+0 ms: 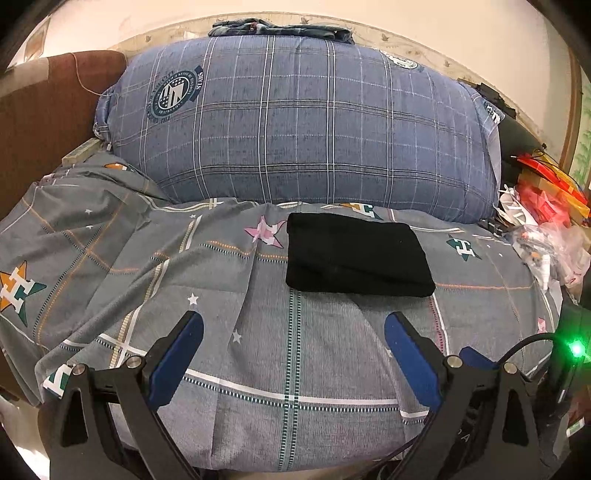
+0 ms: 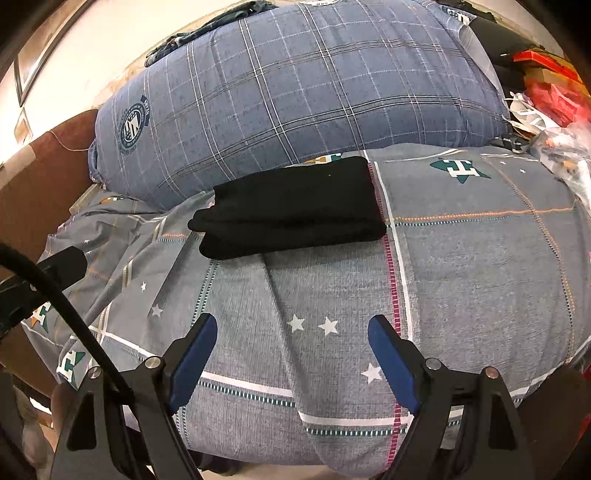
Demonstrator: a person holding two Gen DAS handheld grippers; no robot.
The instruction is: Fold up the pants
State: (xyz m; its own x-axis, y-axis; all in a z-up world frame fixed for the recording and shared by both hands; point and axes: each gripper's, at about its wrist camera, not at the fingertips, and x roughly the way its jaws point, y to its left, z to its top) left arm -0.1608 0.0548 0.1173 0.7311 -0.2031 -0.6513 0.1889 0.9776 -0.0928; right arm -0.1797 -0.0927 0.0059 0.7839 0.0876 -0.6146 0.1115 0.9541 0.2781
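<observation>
The black pants (image 1: 356, 256) lie folded into a compact rectangle on the grey patterned bedsheet (image 1: 295, 350), just in front of the big pillow. My left gripper (image 1: 293, 325) hovers over the sheet nearer than the pants, open, with nothing between its blue pads. In the right wrist view the same folded pants (image 2: 291, 206) rest up and left of centre. My right gripper (image 2: 291, 328) stands open above the sheet (image 2: 461, 258), well short of the pants, holding nothing.
A large blue plaid pillow (image 1: 303, 122) fills the back of the bed, with folded denim (image 1: 280, 29) on top. Red packaging and plastic bags (image 1: 546, 221) clutter the right edge. A brown headboard (image 1: 40, 122) stands at left. A black cable (image 2: 66, 306) crosses the right wrist view's left side.
</observation>
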